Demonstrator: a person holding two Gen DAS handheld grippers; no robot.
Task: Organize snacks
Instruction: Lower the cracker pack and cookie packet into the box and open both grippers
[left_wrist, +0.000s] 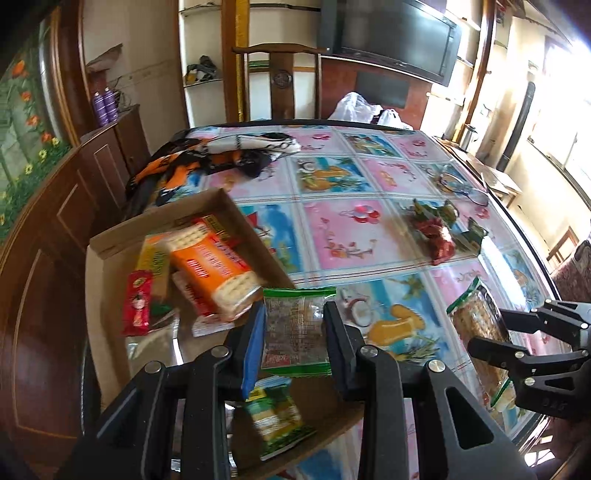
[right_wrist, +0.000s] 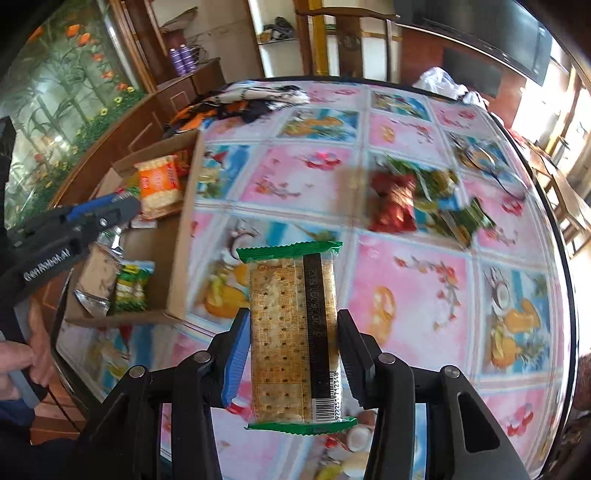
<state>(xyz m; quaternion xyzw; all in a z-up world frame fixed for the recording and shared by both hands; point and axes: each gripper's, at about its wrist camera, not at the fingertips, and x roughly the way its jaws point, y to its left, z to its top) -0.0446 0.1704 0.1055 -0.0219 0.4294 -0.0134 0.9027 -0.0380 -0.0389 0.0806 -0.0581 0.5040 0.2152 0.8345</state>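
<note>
- Clamped between the fingers of my left gripper (left_wrist: 294, 325) is a green-edged snack packet (left_wrist: 295, 332), standing upright, both pads pressing its sides.
- Just below my left fingertips lies a small green-and-yellow packet (left_wrist: 275, 413) on the floor of the cardboard box (left_wrist: 255, 236).
- Ahead and to the left of those fingers, inside the box, an orange cracker pack (left_wrist: 218, 269) rests on other packets, with a red sachet (left_wrist: 138, 302) further left.
- Between the fingers of my right gripper (right_wrist: 293, 354) I grip a long cracker packet (right_wrist: 293, 332) with green ends, its barcode facing the camera, held above the patterned tablecloth (right_wrist: 406, 295).
- Ahead and to the right of my right fingers, a loose heap of red and green snacks (right_wrist: 424, 206) lies on the cloth, well apart from the box (right_wrist: 177, 258), which sits off to the left.
</note>
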